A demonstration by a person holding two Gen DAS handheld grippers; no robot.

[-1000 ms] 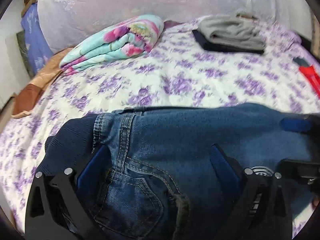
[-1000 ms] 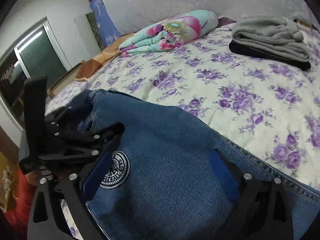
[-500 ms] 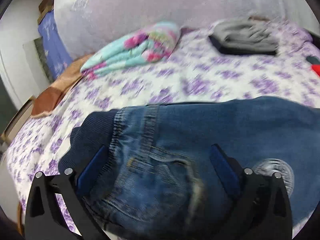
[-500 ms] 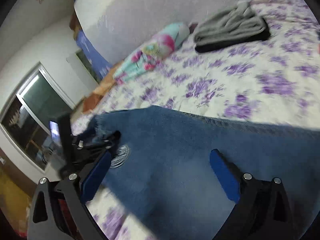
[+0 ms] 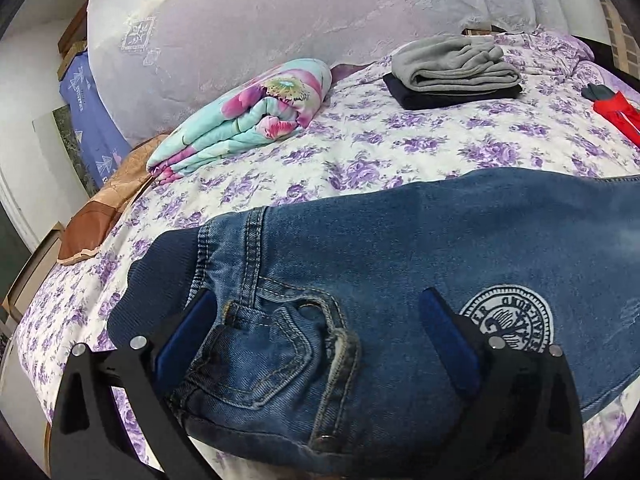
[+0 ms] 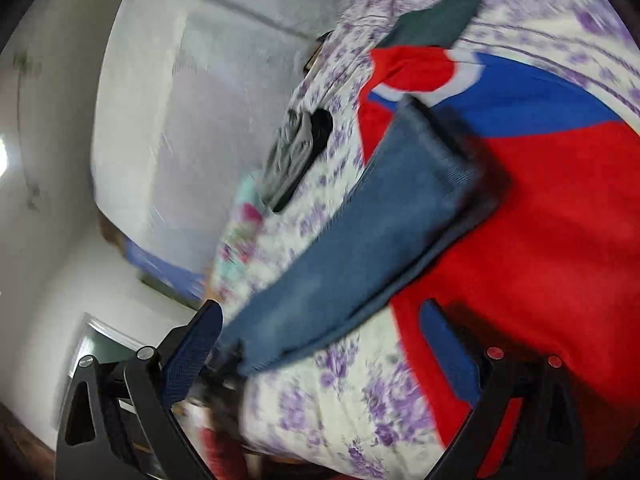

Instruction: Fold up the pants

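Note:
Blue jeans lie across the near part of a bed with a purple-flowered sheet. Their waistband, back pocket and a round white patch face me in the left wrist view. My left gripper is open, its blue pads either side of the pocket area just above the denim. In the blurred, tilted right wrist view a jeans leg runs away from me, its hem over a red and blue garment. My right gripper is open and empty beside the leg.
A folded floral blanket and a stack of folded grey and dark clothes lie at the far side of the bed by a large pale pillow. A brown cushion sits at the left edge. A red garment lies far right.
My right gripper has swung away from the waist to the right along the leg, and its view has tilted and blurred. My left gripper has pulled back slightly over the pocket; both stay open.

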